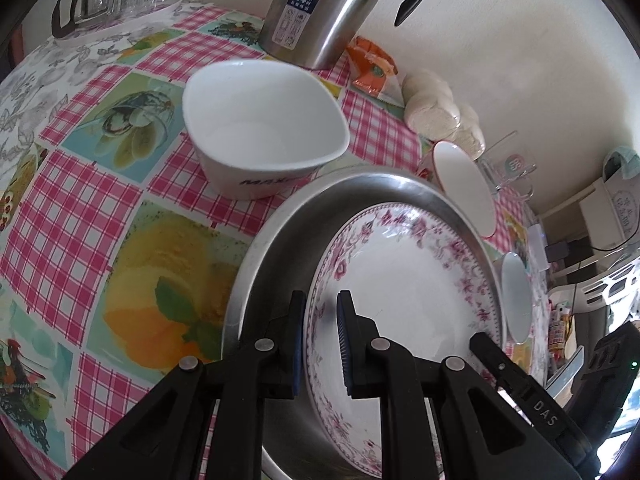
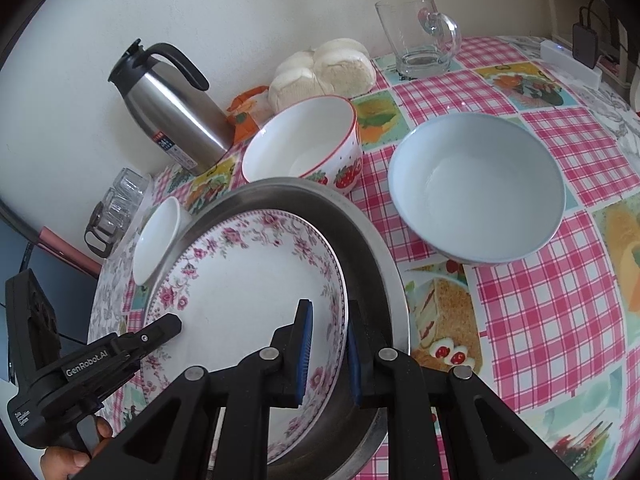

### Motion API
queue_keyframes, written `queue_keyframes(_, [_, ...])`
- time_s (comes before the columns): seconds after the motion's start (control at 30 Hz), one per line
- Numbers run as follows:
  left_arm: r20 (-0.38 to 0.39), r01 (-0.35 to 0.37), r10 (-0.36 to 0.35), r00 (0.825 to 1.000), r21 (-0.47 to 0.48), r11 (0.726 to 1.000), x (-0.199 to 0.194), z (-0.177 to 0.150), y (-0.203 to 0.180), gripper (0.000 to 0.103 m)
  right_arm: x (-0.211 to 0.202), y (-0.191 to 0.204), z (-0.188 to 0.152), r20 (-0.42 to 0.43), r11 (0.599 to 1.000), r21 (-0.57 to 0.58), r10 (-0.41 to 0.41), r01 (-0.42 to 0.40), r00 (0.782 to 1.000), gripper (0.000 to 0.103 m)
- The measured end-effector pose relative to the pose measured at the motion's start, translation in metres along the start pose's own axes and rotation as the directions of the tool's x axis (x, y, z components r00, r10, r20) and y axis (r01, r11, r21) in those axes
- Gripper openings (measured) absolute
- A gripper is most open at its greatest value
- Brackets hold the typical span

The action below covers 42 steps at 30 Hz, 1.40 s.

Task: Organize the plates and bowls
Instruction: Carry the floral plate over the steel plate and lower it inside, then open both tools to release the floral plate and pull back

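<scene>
A white plate with a pink floral rim (image 1: 408, 280) (image 2: 248, 292) lies inside a round metal pan (image 1: 360, 184) (image 2: 360, 224) on the checked tablecloth. My left gripper (image 1: 320, 320) is shut on the plate's left rim. On the opposite rim my right gripper (image 2: 326, 320) is shut too, its outer finger down inside the pan. A white squarish bowl (image 1: 264, 128) (image 2: 156, 240) stands left of the pan. A strawberry-print bowl (image 2: 304, 140) (image 1: 460, 184) and a pale blue bowl (image 2: 476, 188) (image 1: 516, 296) stand behind and to the right of it.
By the wall are a steel thermos jug (image 1: 320, 8) (image 2: 172, 120), an orange packet (image 1: 372, 64), a bag of white buns (image 2: 324, 68) and a glass mug (image 2: 420, 36). A tray of glassware (image 1: 112, 0) sits at the far left corner. A person's hand (image 2: 72, 456) holds the left gripper.
</scene>
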<state>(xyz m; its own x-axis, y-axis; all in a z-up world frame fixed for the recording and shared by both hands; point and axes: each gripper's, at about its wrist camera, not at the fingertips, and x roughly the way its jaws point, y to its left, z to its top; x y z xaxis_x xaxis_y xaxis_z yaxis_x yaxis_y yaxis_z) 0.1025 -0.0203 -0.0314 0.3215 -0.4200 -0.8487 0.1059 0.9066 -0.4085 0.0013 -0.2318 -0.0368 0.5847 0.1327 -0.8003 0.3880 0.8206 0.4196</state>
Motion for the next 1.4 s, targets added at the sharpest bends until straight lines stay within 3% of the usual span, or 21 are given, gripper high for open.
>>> queue_keyframes(0.63, [-0.029,-0.072,0.072,0.997,0.022,0.997,0.002,0.0,-0.007,0.019,0.001,0.006,0.0,-0.005,0.996,-0.062,-0.06,0.059,0.998,0.018])
queue_keyframes(0.8, [-0.022,-0.073,0.074,0.997,0.032,0.997,-0.004,0.002,-0.01,0.034,0.001,0.007,0.0,-0.006,0.995,-0.07,-0.068,0.067,0.998,0.018])
queue_keyframes(1.13, [-0.017,-0.093,0.094,0.995,0.052,0.994,-0.013,0.004,-0.015,0.037,0.001,0.008,0.001,-0.013,0.995,-0.073,-0.075,0.074,0.997,0.018])
queue_keyframes(1.4, [0.004,-0.112,0.112,0.994,0.068,0.991,-0.028,0.005,-0.02,0.042,-0.01,0.013,0.006,-0.006,0.986,-0.107,-0.13,0.129,0.991,0.018])
